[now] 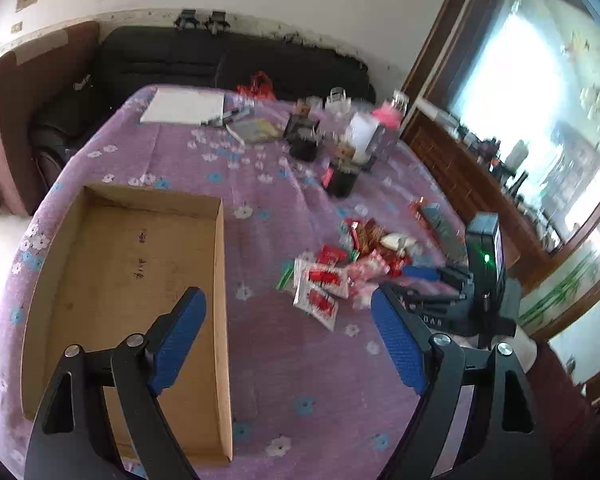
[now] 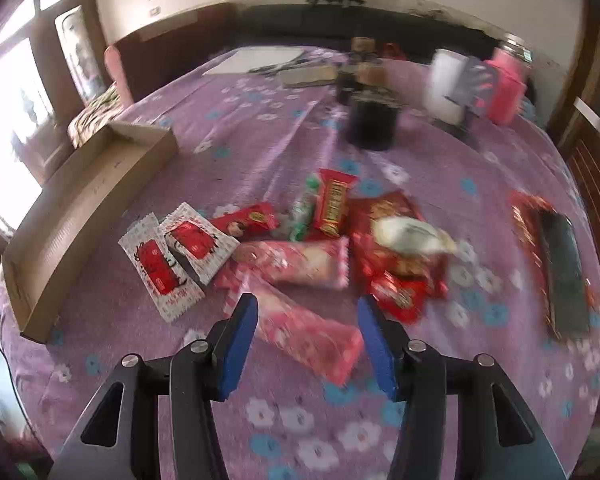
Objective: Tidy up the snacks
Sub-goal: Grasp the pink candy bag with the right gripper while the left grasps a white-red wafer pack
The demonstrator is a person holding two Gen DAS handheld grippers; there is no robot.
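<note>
A pile of wrapped snacks (image 2: 308,240) lies on the purple flowered tablecloth (image 2: 260,140); it also shows in the left wrist view (image 1: 348,268). An empty shallow cardboard box (image 1: 128,280) sits at the table's left, also seen in the right wrist view (image 2: 84,208). My left gripper (image 1: 288,312) is open and empty, one finger over the box's right wall, the other over the cloth. My right gripper (image 2: 308,316) is open, its fingers on either side of a long pink packet (image 2: 312,332) at the near edge of the pile. The right gripper's body shows in the left wrist view (image 1: 452,288).
Black jars (image 2: 372,120), a white cup (image 2: 446,84) and a pink container (image 2: 506,84) stand at the table's far side. A dark flat box on red wrapping (image 2: 560,268) lies at the right. A white pad (image 1: 184,106) and pens lie far back. A black sofa (image 1: 220,56) stands behind the table.
</note>
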